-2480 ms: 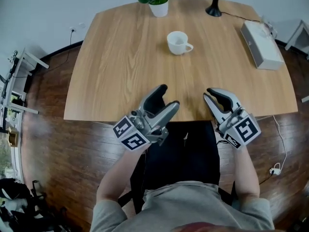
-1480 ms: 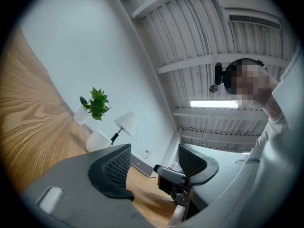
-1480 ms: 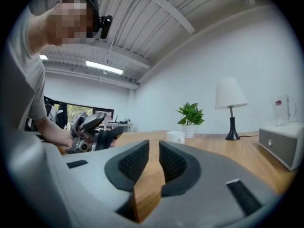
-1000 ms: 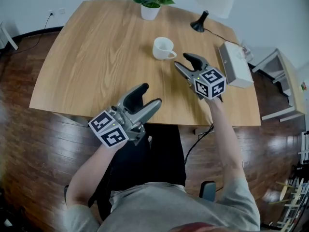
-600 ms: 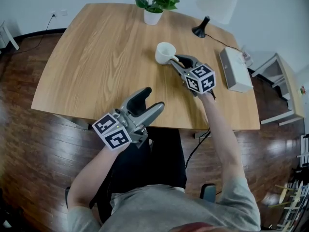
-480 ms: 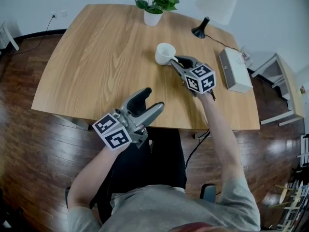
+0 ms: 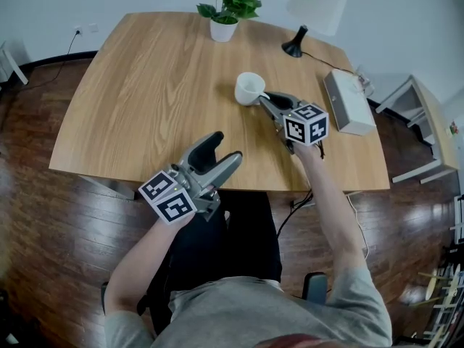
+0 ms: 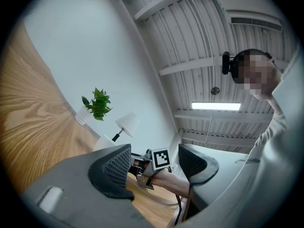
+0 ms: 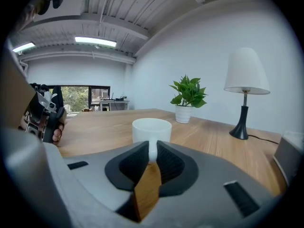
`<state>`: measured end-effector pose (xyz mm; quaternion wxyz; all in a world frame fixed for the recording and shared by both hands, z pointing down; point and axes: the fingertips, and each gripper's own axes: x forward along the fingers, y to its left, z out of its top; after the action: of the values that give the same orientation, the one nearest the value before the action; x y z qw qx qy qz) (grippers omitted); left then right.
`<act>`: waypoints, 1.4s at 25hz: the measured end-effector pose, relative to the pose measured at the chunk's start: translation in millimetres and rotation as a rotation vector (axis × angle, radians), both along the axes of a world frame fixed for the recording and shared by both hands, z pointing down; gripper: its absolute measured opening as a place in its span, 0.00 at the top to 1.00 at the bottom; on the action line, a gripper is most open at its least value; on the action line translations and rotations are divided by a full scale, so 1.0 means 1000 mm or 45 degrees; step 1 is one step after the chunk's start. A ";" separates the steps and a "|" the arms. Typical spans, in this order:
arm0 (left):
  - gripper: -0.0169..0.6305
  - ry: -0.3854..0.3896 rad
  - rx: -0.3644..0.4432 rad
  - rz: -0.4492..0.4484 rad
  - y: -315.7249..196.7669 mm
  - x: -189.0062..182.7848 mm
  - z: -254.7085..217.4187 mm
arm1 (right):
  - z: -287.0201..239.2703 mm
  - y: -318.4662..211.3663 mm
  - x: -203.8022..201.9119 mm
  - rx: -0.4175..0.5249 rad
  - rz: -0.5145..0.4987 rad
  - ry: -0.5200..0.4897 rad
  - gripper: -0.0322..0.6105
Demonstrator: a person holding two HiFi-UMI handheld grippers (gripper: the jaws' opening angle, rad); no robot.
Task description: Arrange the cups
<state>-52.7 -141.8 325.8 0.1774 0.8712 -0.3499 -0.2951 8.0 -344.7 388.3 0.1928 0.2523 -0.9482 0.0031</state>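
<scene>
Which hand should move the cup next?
Right. The right hand-held gripper has just closed its jaws on the handle of the white cup; the left hand-held gripper hangs open at the near edge of the table.

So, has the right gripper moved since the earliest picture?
Yes. The right gripper left the table's near edge and reached forward to the cup; its jaws have just been closing on the handle.

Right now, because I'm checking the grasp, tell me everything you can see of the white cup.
The white cup is a plain, glossy mug, ceramic by its look. It stands upright, mouth upward, on the wooden table, right of centre. Its handle points toward the person. The right gripper, whose jaws have just been closing, pinches that handle between its dark pads. Nothing else touches the cup.
</scene>
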 end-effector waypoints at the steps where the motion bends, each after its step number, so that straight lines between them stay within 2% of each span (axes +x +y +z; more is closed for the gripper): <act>1: 0.50 -0.001 0.000 0.001 0.000 0.000 0.000 | 0.001 0.004 0.004 0.003 -0.004 0.008 0.84; 8: 0.50 -0.004 0.000 -0.001 0.000 -0.001 0.001 | 0.005 0.019 0.017 0.042 -0.038 0.054 0.84; 13: 0.50 0.000 0.000 -0.001 -0.001 -0.001 0.002 | 0.006 0.019 0.016 0.117 -0.045 0.108 0.84; 16: 0.50 0.001 0.001 -0.002 -0.001 -0.002 0.002 | 0.007 0.019 0.014 0.109 -0.041 0.110 0.84; 19: 0.50 0.005 0.002 -0.003 -0.001 -0.001 0.003 | 0.004 0.020 0.016 0.064 -0.015 0.035 0.84; 25: 0.50 0.017 -0.014 0.004 0.002 -0.009 0.000 | -0.024 0.025 0.047 -0.046 0.064 -0.235 0.84; 27: 0.50 0.015 -0.015 -0.006 0.002 -0.012 0.000 | -0.044 0.025 0.069 -0.007 0.078 -0.277 0.84; 29: 0.50 0.016 -0.012 -0.005 0.000 -0.009 0.000 | -0.067 0.018 0.110 0.069 0.129 -0.273 0.84; 32: 0.50 0.019 -0.014 -0.002 -0.002 -0.006 0.000 | -0.097 -0.007 0.194 0.166 0.284 -0.215 0.84; 35: 0.50 0.016 -0.018 -0.002 -0.002 -0.006 0.001 | -0.109 -0.038 0.283 0.186 0.477 -0.138 0.84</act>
<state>-58.6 -144.0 326.5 0.1857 0.8678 -0.3515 -0.2980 291.0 -382.6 278.9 0.1189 0.4371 -0.8914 -0.0161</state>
